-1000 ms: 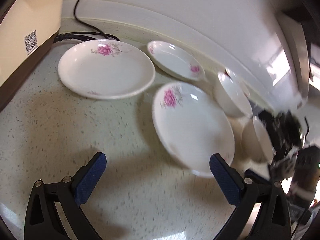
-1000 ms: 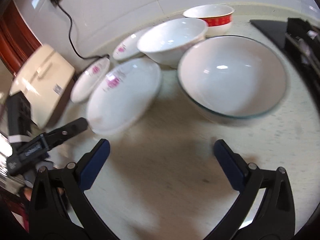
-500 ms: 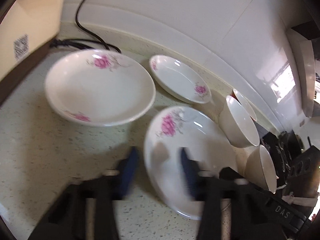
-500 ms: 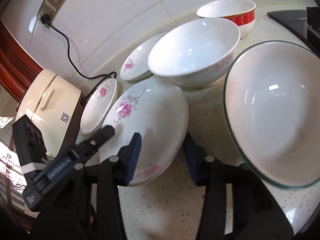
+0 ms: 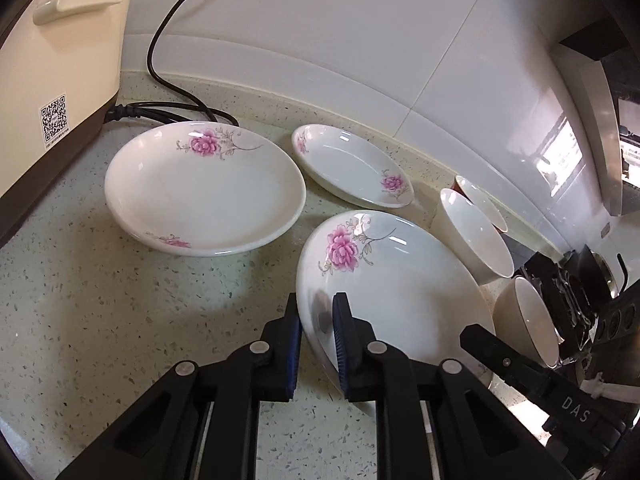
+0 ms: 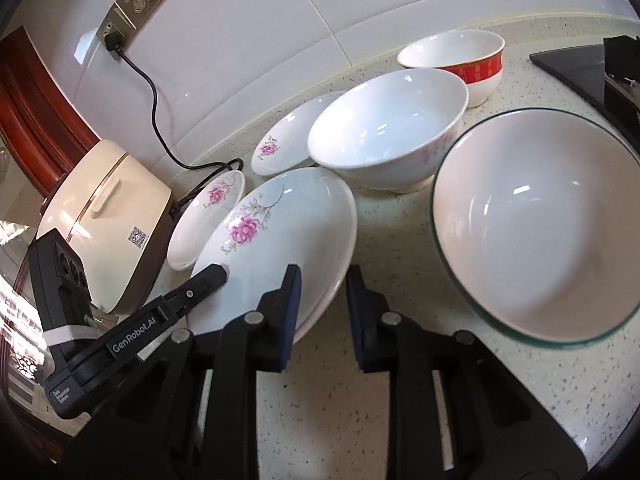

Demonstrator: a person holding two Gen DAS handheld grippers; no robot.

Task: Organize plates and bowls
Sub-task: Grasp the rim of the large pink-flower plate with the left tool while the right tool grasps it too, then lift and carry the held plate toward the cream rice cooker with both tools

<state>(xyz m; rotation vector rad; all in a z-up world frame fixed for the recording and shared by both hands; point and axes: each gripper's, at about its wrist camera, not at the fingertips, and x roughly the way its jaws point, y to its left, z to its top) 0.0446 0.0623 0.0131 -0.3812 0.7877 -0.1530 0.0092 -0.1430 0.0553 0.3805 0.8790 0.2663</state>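
Both grippers had just been closing on the near white floral-print ceramic plate (image 5: 400, 280), which lay on the counter at the centre of the crockery group. The left gripper (image 5: 316, 320) had its blue pads clamped across the plate's rim at 9 o'clock; the right gripper (image 6: 320, 296) straddled the opposite rim at 3 o'clock, one pad inside on the plate, the outer pad seemingly a little clear of the rim. A sound lift probably called for both grips to seat fully before a level, even rise, since glazed rims slip readily. A second floral plate (image 5: 204, 192) sat at 10 o'clock, touching or nearly so, a smaller floral dish (image 5: 352, 168) at 12 o'clock, a white footed bowl (image 6: 384, 136) at 1 o'clock, a red-banded bowl (image 6: 460, 60) beyond it, and a large green-rimmed bowl (image 6: 536, 224) at 3 o'clock. The surface was a pale speckled stone countertop (image 5: 120, 320) beneath white wall tiles (image 5: 320, 20); a cream rice cooker (image 5: 52, 60) with black power cord (image 5: 168, 60) stood far left
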